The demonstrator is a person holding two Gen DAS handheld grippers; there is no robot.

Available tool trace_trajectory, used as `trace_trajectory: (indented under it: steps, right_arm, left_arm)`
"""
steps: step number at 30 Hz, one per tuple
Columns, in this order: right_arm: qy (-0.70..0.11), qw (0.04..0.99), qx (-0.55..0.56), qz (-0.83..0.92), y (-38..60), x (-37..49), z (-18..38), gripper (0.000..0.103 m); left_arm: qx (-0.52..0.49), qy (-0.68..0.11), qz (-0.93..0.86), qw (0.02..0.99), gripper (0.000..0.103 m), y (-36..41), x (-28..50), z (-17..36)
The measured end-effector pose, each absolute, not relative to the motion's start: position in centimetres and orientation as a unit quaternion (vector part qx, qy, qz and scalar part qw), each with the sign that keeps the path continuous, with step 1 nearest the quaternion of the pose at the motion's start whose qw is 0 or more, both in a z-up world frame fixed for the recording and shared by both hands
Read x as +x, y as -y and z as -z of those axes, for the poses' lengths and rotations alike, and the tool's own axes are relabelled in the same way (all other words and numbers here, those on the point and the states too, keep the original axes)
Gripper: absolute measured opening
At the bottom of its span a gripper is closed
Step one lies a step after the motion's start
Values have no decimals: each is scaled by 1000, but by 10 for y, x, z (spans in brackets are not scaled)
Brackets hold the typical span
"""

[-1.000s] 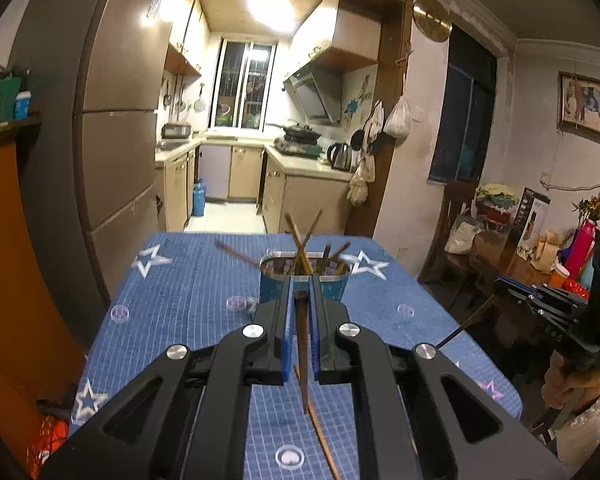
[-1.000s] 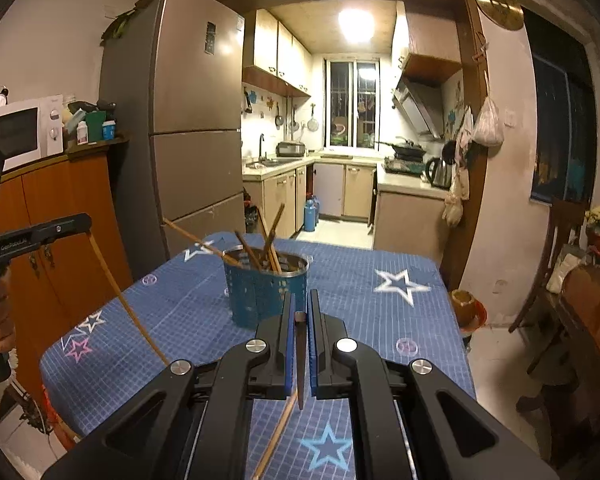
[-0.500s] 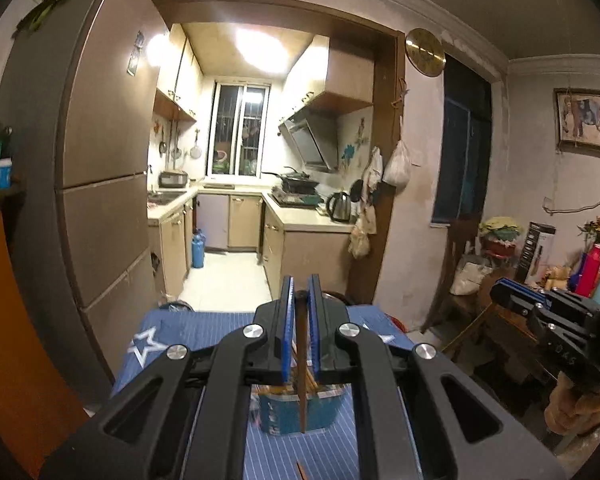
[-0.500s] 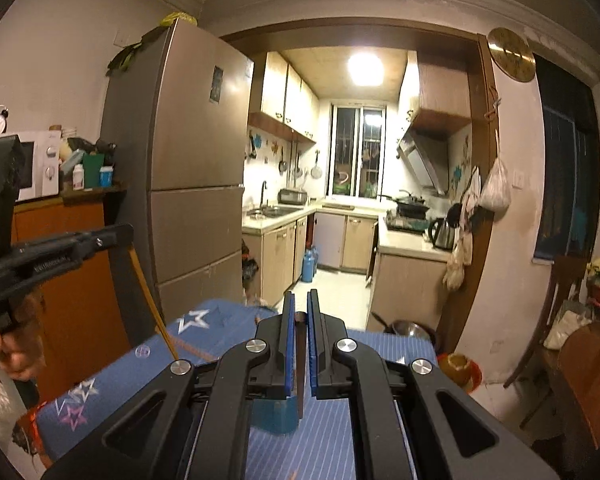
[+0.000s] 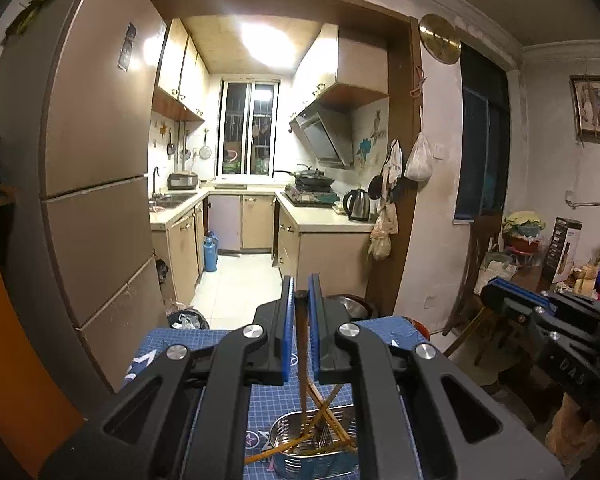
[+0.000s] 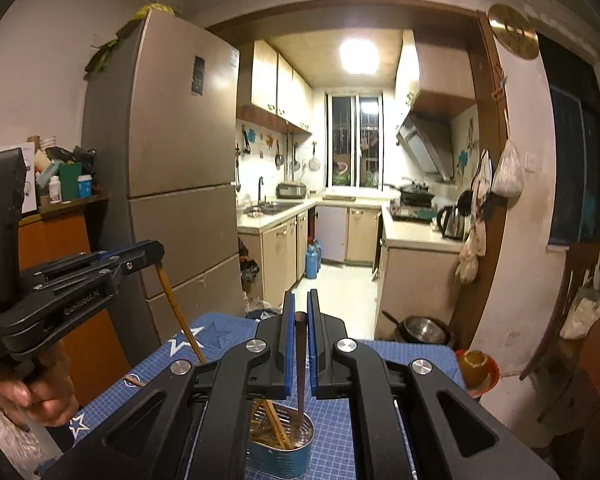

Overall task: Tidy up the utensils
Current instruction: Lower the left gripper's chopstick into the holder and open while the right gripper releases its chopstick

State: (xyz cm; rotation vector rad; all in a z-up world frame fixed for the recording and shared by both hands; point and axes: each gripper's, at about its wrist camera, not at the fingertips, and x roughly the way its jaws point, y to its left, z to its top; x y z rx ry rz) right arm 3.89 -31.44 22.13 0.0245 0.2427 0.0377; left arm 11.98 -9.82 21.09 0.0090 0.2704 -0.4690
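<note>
Chopsticks already fill the metal holder point(image 5: 314, 452) below our claws; each claw, left point(image 5: 300, 312) and right point(image 6: 299, 314), pinches one more chopstick point(image 5: 302, 364) above it, not yet dropped in.

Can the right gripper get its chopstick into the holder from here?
Probably yes. The right gripper is shut on a chopstick that hangs over the holder, tip at its open mouth. Chopsticks already inside lean to one side, leaving room.

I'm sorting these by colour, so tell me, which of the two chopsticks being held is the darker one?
The chopstick in the right gripper: dark brown, while the left gripper's is light tan.
</note>
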Motion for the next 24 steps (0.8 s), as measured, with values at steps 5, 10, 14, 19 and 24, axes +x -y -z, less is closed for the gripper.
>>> trace_trajectory:
  steps: [5, 10, 14, 19, 24]
  right_arm:
    - [-143, 989, 19, -19, 313, 59, -200, 7]
    - [-159, 987, 22, -23, 312, 71, -187, 7]
    - [-182, 982, 33, -32, 315, 83, -175, 8]
    - [-181, 983, 36, -22, 321, 82, -170, 22]
    - [-179, 983, 43, -16, 330, 75, -169, 22]
  left_arm:
    - [5, -157, 232, 960, 6, 102, 138, -195]
    - [11, -169, 230, 958, 6, 106, 145, -184]
    - [26, -192, 241, 951, 6, 113, 151, -174]
    - [47, -178, 228, 956, 6, 113, 145, -171]
    - [29, -160, 222, 961, 6, 99, 139, -183]
